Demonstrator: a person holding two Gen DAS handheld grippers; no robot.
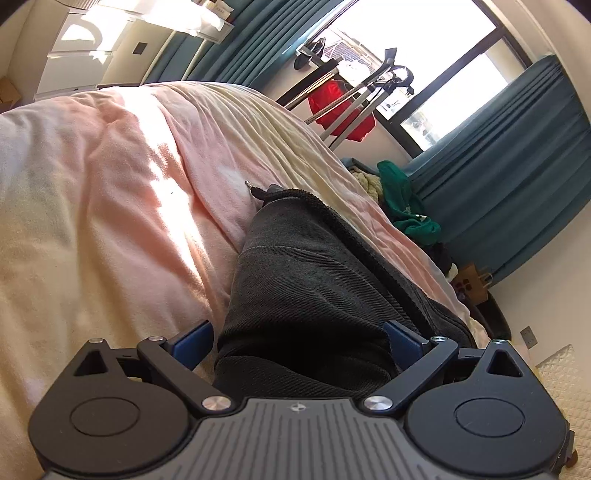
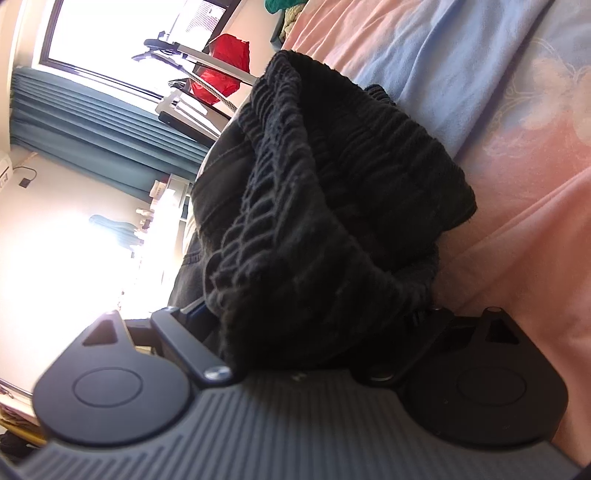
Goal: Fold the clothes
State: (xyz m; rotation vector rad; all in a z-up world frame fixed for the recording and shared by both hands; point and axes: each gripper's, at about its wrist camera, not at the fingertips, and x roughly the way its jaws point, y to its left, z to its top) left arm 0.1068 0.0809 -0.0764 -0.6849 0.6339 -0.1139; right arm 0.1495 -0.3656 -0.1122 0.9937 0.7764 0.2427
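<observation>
The dark garment [image 1: 306,288] bunches between the left tool [image 1: 299,343], covering the inner faces of both blue pads [image 1: 192,341]. In the right wrist view its ribbed waistband [image 2: 314,206] buries the right tool [image 2: 314,325]; that tool's pads are all but hidden, so its grip cannot be read. The bed [image 1: 92,221] is cut off by the left edge, and the window [image 1: 424,33] is blown out white.

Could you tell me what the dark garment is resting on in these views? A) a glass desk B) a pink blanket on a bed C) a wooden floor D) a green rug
B: the dark garment lies across the pink blanket covering the bed.
</observation>
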